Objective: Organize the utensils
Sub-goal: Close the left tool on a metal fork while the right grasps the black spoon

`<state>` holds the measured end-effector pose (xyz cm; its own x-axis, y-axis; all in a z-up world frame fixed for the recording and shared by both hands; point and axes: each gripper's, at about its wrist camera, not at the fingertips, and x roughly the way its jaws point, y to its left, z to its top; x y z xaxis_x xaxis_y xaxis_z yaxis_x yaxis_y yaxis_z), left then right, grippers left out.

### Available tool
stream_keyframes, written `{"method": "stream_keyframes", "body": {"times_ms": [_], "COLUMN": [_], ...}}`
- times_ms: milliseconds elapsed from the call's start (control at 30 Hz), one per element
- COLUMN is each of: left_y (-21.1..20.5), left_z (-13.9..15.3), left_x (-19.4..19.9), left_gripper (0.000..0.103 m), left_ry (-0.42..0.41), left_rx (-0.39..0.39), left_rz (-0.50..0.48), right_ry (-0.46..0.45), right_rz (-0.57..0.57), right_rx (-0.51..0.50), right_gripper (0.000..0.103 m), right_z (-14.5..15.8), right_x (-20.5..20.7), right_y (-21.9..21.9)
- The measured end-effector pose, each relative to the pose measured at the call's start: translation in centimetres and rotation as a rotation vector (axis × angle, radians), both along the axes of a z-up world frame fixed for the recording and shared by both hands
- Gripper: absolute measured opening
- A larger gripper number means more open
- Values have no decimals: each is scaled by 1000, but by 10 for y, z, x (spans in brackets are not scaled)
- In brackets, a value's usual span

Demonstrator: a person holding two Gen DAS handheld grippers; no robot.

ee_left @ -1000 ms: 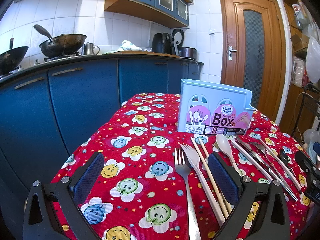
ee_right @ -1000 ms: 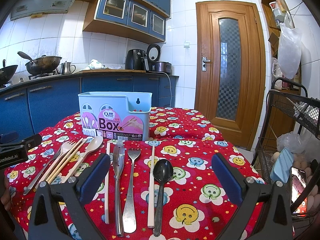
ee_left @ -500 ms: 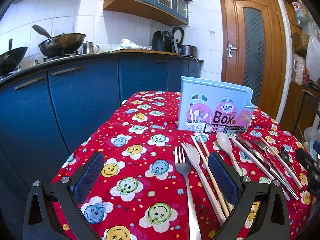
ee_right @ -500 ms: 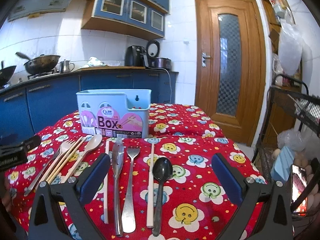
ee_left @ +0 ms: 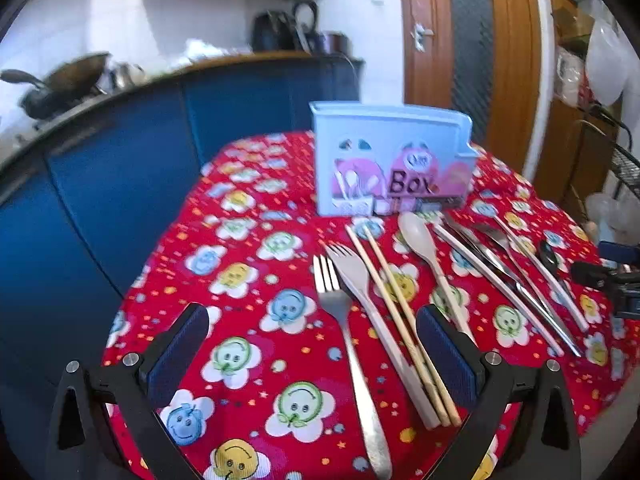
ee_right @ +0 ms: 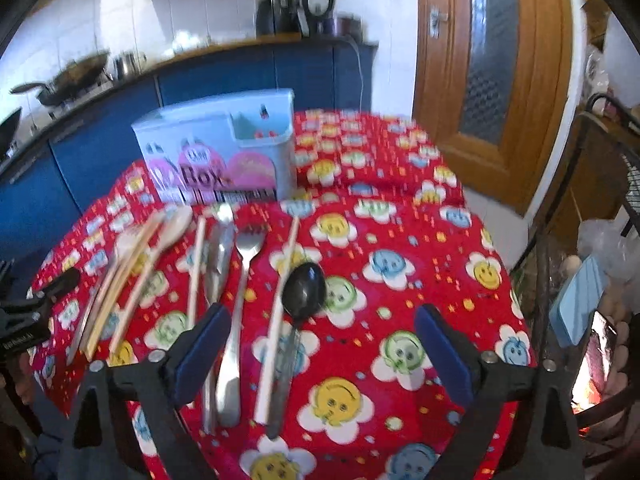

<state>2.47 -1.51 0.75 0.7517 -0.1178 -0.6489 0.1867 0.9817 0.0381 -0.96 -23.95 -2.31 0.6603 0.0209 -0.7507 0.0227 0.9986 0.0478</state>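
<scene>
A round counter [ee_left: 256, 344] covered in a red cloth printed with smiling flowers fills both wrist views, with blue kitchen cabinets [ee_left: 120, 184] behind it and a wooden door [ee_right: 492, 80] to the right. Near the far edge of the counter stands a pale blue utensil box [ee_left: 390, 160], upright, with a pink label reading "Box" on its front; nothing shows above its rim. The utensils lie flat in a loose row on the cloth in front of the box, handles pointing toward the cameras. From the left they are a metal fork [ee_left: 344, 344], a cream plastic fork [ee_left: 360, 284], a pair of wooden chopsticks [ee_left: 396, 312] and a cream spoon [ee_left: 420, 240]; further right lie a cream chopstick [ee_right: 197, 268], a metal knife [ee_right: 219, 256], a second metal fork [ee_right: 240, 292], another cream chopstick [ee_right: 282, 300] and a black spoon [ee_right: 305, 289]. The left tool [ee_left: 312, 350] hangs above the near left part of the counter with its blue pads spread wide and nothing gripped; the first metal fork's handle runs between them on the cloth. The right tool [ee_right: 322, 354] hangs over the right end of the row, still wide but closing, with the black spoon's handle and a cream chopstick lying between its pads, untouched.
</scene>
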Motion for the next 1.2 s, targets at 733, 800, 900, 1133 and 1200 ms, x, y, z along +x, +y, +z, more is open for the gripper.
{"method": "stream_keyframes", "body": {"times_ms": [733, 800, 900, 1133, 1200], "left_y": [-7, -9, -12, -18, -21], "left_z": [-22, -22, -22, -23, -23], "left_x": [55, 59, 63, 68, 71], "left_gripper": [36, 36, 36, 35, 34], "left_ry": [468, 488, 517, 544, 552], "left_rx": [12, 18, 39, 74, 75], "left_rz": [-91, -90, -89, -86, -94], "right_ry": [385, 391, 388, 416, 420], "right_rz": [115, 114, 106, 95, 98], "right_rx": [112, 121, 124, 142, 144], "right_gripper": [32, 27, 25, 24, 24], "right_z": [-8, -6, -4, -8, -9], "right_x": [51, 54, 54, 55, 57], "right_y": [2, 1, -1, -11, -10]}}
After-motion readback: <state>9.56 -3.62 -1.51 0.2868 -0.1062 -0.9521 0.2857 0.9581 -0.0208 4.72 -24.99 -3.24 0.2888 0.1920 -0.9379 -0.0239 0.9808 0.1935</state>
